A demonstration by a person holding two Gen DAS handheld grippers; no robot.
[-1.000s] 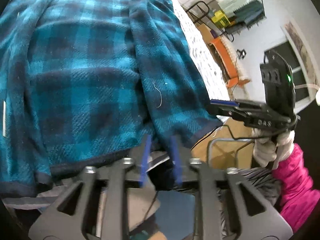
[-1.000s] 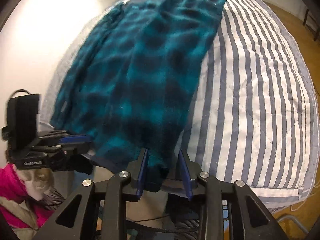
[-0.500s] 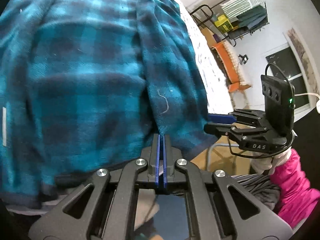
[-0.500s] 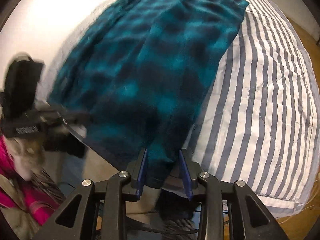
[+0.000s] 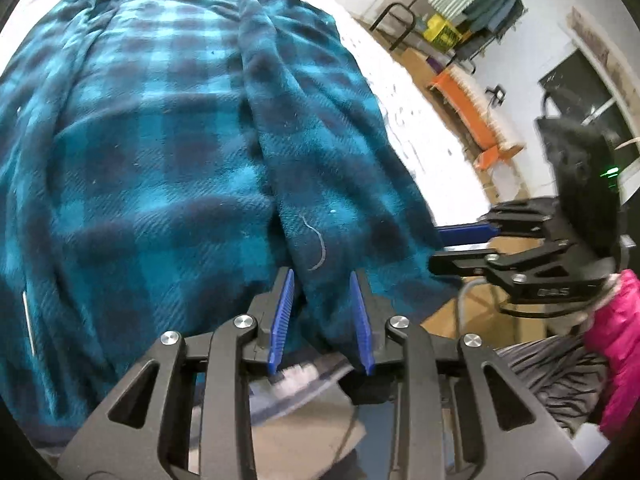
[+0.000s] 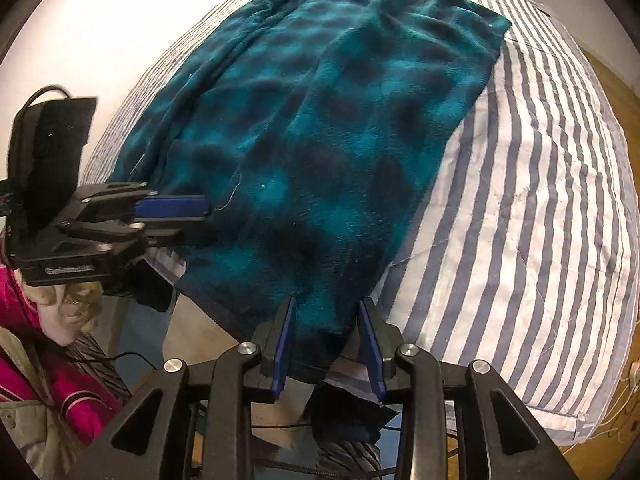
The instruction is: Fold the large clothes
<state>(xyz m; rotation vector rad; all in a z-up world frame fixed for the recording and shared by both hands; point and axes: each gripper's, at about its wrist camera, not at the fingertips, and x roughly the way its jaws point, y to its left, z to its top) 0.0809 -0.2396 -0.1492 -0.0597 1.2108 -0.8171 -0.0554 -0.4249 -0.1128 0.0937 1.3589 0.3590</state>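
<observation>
A large teal and navy plaid fleece garment (image 5: 160,140) lies spread lengthwise on a striped bed (image 6: 520,220); it also shows in the right wrist view (image 6: 320,140). Its near hem hangs over the bed's front edge. My left gripper (image 5: 320,316) is open, with a fold of the hem between its blue pads, not pinched. My right gripper (image 6: 328,344) is open around the hem's right corner. Each gripper shows in the other's view: the right one (image 5: 472,244), the left one (image 6: 176,216).
The bed's blue-and-white striped cover extends to the right of the garment. A white wall (image 6: 120,20) runs along the bed's left side. An orange chair (image 5: 476,116) and a clothes rack (image 5: 472,4) stand beyond. A pink jacket (image 5: 616,344) is close at the right.
My left gripper shut on the hem half a second ago and has opened again. The right gripper has stayed open around the hem corner. The garment lies slightly flatter.
</observation>
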